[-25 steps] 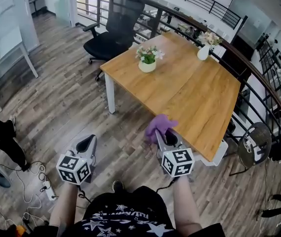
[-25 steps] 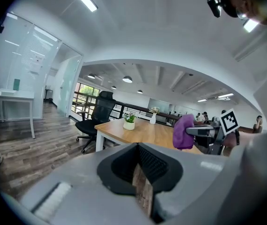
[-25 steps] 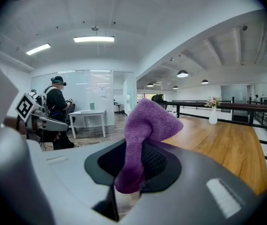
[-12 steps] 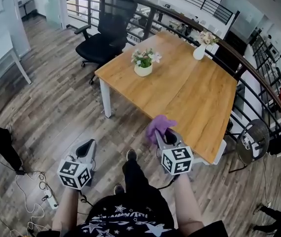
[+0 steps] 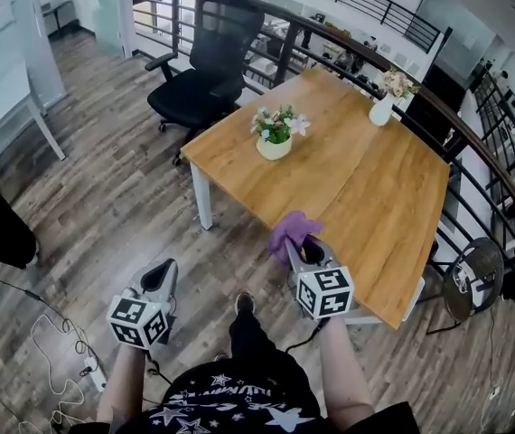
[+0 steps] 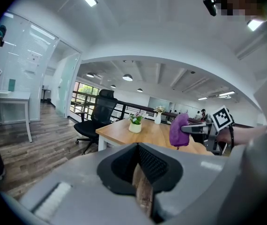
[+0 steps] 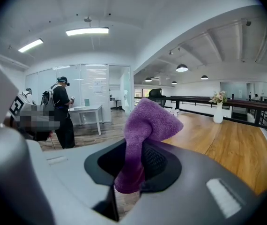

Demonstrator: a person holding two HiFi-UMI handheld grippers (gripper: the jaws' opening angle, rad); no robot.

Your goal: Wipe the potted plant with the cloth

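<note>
My right hand-held gripper (image 5: 301, 250) pinches the purple cloth (image 5: 292, 231), tilted slightly down beside the tabletop's (image 5: 366, 197) near edge. My left hand-held gripper (image 5: 161, 273), closed and empty, points parallel.

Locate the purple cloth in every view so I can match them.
Head view: purple cloth just below centre, overlapping the table's near edge.
Left gripper view: right of centre, before the table.
Right gripper view: centre, clamped between the fingers.
Shared landmark: white vase on the table.
</note>
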